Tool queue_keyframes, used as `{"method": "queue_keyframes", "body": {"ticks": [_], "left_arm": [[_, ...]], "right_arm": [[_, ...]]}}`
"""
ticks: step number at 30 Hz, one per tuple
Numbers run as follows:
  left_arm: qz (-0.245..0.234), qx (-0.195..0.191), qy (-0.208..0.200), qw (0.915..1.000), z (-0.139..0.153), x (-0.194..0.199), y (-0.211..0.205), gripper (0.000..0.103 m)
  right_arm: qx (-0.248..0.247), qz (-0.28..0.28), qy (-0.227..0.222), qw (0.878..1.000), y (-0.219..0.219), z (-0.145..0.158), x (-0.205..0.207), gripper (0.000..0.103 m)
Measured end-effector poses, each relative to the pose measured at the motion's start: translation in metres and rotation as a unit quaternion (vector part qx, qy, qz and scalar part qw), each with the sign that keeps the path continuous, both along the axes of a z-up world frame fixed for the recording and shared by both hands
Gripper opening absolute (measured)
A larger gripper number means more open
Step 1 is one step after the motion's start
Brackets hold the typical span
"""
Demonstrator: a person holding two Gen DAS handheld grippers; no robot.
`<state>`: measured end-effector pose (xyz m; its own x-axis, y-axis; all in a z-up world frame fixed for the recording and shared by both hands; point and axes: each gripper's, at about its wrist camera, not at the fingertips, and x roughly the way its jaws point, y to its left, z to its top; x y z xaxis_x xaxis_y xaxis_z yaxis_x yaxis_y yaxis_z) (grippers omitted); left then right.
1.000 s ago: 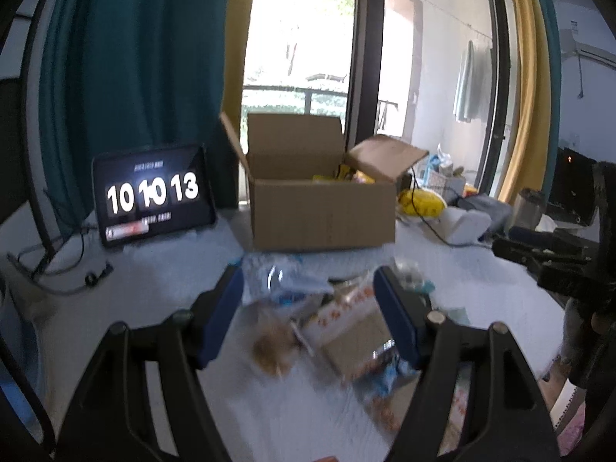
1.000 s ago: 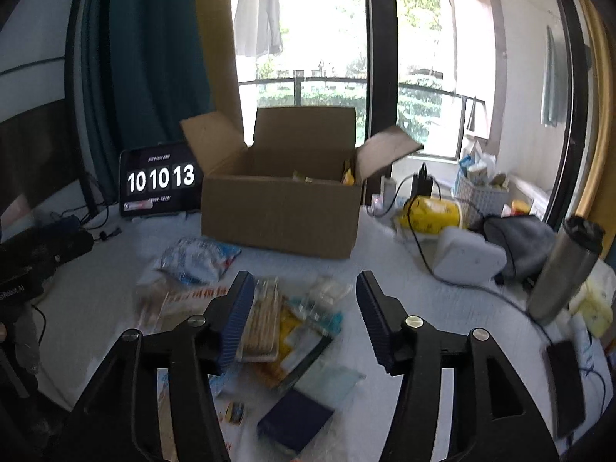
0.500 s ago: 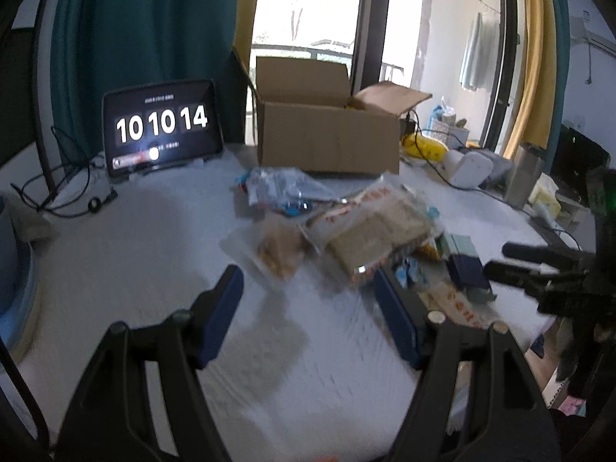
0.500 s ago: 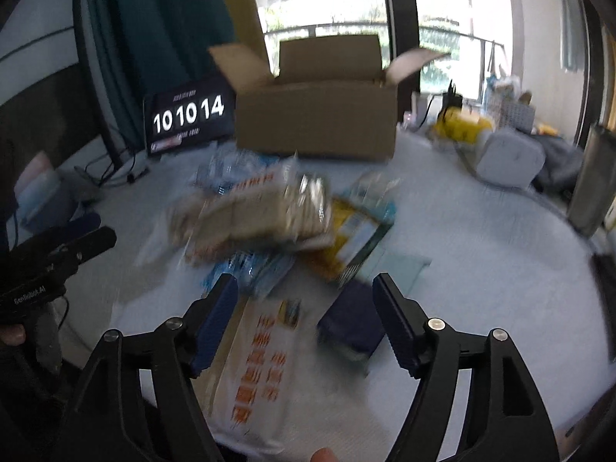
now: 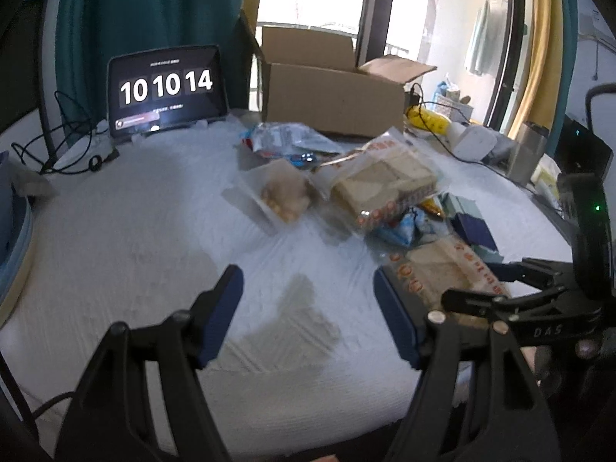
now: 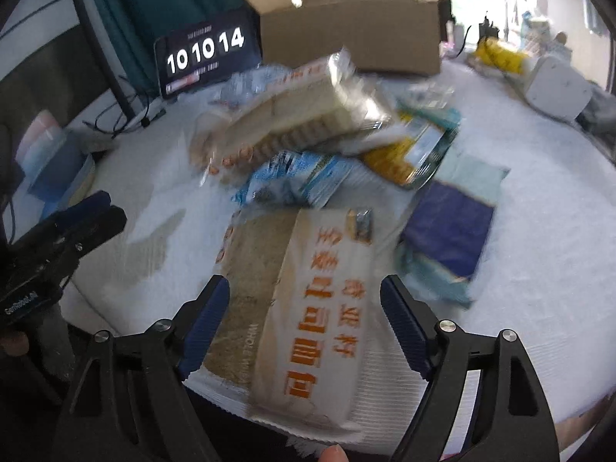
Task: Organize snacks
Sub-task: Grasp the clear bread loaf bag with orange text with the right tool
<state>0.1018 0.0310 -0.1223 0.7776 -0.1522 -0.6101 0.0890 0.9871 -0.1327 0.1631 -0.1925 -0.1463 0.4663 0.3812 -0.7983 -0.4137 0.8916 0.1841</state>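
Note:
A heap of snack packs lies on the white table. In the right wrist view my right gripper (image 6: 306, 317) hangs over a white bread pack with orange lettering (image 6: 323, 308); its jaws are opening and stand either side of the pack without pressing it. Behind lie a clear cracker pack (image 6: 292, 115), a blue-and-white bag (image 6: 296, 181), a yellow pack (image 6: 412, 154) and a dark blue box (image 6: 450, 227). My left gripper (image 5: 308, 310) is open over bare table, left of the bread pack (image 5: 442, 273). An open cardboard box (image 5: 331, 100) stands at the back.
A tablet showing a clock (image 5: 165, 88) leans at the back left with cables (image 5: 65, 134) beside it. A white device (image 5: 473, 142), a steel tumbler (image 5: 527, 150) and a yellow item (image 5: 427, 119) sit at the back right. The table's front edge (image 6: 539, 419) is close.
Both grippers have come down and tilted toward the table. The right gripper's jaws have widened, and it now stands over the bread pack. The snack heap looks nearer in both views.

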Motion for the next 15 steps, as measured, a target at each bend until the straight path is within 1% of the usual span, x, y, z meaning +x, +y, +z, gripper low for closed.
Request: {"method": "queue_keyframes", "body": {"ticks": [5, 6, 7, 8, 9, 11, 12, 15], "left_arm": [[0.004, 0.000, 0.004, 1.0000, -0.001, 0.004, 0.001, 0.072], [0.003, 0.001, 0.005, 1.0000, -0.001, 0.005, 0.000, 0.072], [0.002, 0.003, 0.006, 1.0000, -0.002, 0.007, 0.000, 0.072], [0.001, 0.005, 0.008, 1.0000, -0.002, 0.010, -0.002, 0.072], [-0.001, 0.007, 0.010, 0.9999, -0.003, 0.012, -0.003, 0.072], [-0.004, 0.013, 0.015, 0.9998, -0.003, 0.018, -0.007, 0.072], [-0.005, 0.015, 0.016, 0.9997, -0.002, 0.021, -0.009, 0.072], [-0.013, 0.025, 0.013, 0.9995, 0.004, 0.032, -0.017, 0.072]], "right_arm": [[0.000, -0.003, -0.011, 1.000, 0.005, -0.002, 0.001, 0.085], [-0.002, 0.000, -0.013, 1.000, 0.006, -0.002, 0.001, 0.082], [0.002, 0.003, -0.014, 1.000, 0.006, -0.001, 0.001, 0.078], [0.003, 0.001, -0.017, 1.000, 0.005, 0.000, 0.001, 0.072], [0.010, 0.000, -0.025, 1.000, 0.002, 0.001, 0.001, 0.057], [0.025, -0.004, -0.037, 0.999, -0.006, 0.008, 0.003, 0.040], [0.029, -0.002, -0.038, 0.999, -0.008, 0.010, 0.004, 0.035], [0.022, -0.005, -0.060, 0.998, -0.015, 0.020, 0.003, 0.029]]}}
